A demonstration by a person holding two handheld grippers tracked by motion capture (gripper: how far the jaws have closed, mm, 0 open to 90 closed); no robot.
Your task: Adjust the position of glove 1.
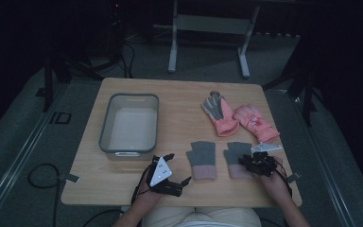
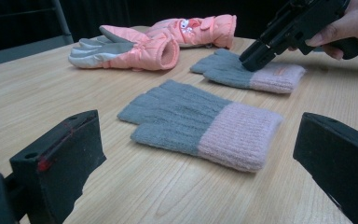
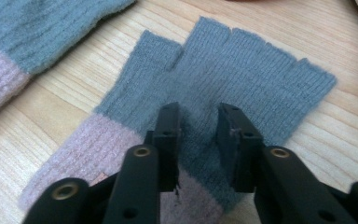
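Two grey knit gloves with pink cuffs lie side by side near the table's front. My right gripper [image 1: 244, 162] [image 3: 198, 122] points down onto the right knit glove [image 1: 234, 152] [image 3: 256, 70], and its narrow jaws pinch a raised fold of the grey fabric. From the left gripper view, the right gripper [image 2: 253, 58] touches that glove [image 2: 265, 77] near its cuff. My left gripper [image 1: 179, 168] [image 2: 198, 151] stands wide open low over the table, aimed at the left knit glove [image 1: 202, 158] [image 2: 200, 121], with nothing between its jaws.
A pair of padded pink gloves [image 1: 220, 116] [image 1: 256, 123] lies behind the knit ones. A grey plastic bin [image 1: 105, 127] stands at the table's left. The wooden table [image 1: 179, 104] has bare room in the middle. Dark floor and a metal frame lie beyond.
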